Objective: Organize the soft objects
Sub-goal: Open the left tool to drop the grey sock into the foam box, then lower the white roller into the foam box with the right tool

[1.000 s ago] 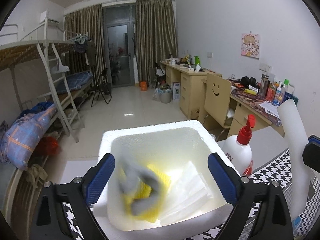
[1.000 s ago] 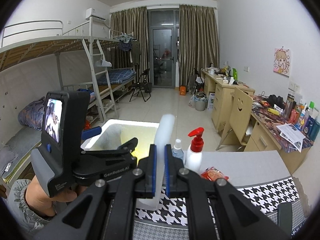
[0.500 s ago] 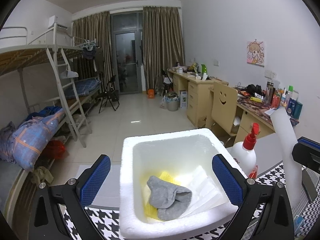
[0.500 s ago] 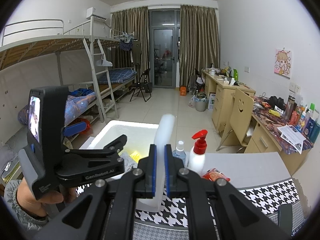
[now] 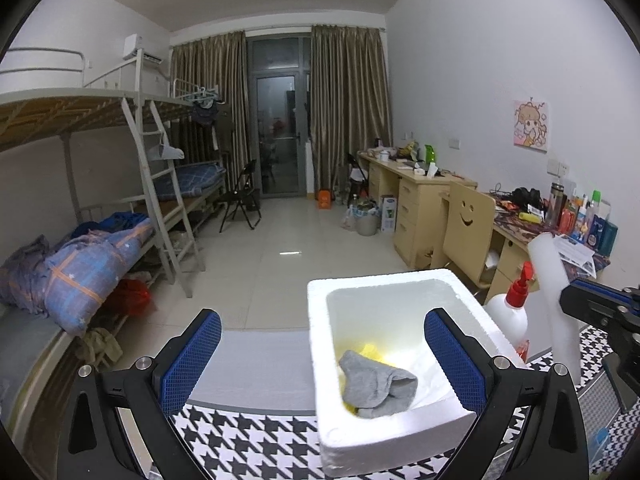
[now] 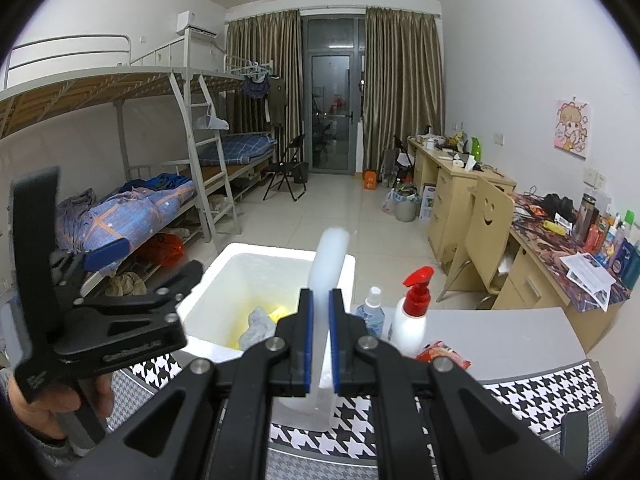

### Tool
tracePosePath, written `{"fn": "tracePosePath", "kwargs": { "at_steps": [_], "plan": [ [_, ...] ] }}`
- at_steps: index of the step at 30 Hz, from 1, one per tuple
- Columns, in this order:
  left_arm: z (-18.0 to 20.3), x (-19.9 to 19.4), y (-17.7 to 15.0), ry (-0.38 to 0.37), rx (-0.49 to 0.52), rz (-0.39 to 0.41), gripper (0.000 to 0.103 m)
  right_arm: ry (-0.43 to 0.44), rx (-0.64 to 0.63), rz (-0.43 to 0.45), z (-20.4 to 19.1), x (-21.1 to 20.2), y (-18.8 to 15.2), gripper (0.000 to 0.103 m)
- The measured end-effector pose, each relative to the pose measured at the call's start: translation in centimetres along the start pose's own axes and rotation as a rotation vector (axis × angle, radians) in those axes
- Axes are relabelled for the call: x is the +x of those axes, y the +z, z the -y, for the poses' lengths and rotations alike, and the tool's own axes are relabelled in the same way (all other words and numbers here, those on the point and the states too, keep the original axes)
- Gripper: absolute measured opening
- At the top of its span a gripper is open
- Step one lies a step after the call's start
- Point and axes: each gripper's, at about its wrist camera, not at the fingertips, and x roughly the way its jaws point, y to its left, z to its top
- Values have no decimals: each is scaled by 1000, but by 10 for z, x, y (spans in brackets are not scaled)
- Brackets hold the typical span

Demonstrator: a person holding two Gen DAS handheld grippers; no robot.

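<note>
We held the left gripper (image 5: 322, 354) wide apart and empty, above the near-left stretch of the houndstooth tabletop (image 5: 256, 436), its right finger hanging over the foam box (image 5: 394, 436). That white box stood on the tabletop, and inside it a grey sock (image 5: 376, 386) lay crumpled on top of something yellow (image 5: 370, 350) and a pale sheet we could not identify.

Our right gripper (image 6: 319, 344) was pinched narrow on a white foam strip (image 6: 329, 264), which stood upright and curved a little at its top, between the box and the bottles. In the left wrist view the same strip (image 5: 554, 304) rose just right of the box, beside a white pump bottle (image 5: 508, 320) with a red head. A small clear spray bottle (image 6: 371, 312) and a red packet (image 6: 442, 354) stood towards the far-right part of the tabletop.

We judged the strip very light and springy, likely to bend or dent under hard pressure, so a gentle grip low on its length, where we had it, seemed sound. It looked taller than the box is deep, so it might need laying flat or folding to fit. The sock would be limp and easy to take by any fold.
</note>
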Motion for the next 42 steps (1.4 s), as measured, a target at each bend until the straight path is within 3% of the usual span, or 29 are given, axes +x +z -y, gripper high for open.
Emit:
{"fn": "tracePosePath", "kwargs": {
  "at_steps": [15, 42],
  "plan": [
    [-31, -14, -14, 70, -32, -1, 102, 17, -7, -40, -17, 23, 10, 9],
    [-55, -27, -40, 97, -71, -40, 102, 23, 29, -146, -17, 80, 13, 9]
  ]
}}
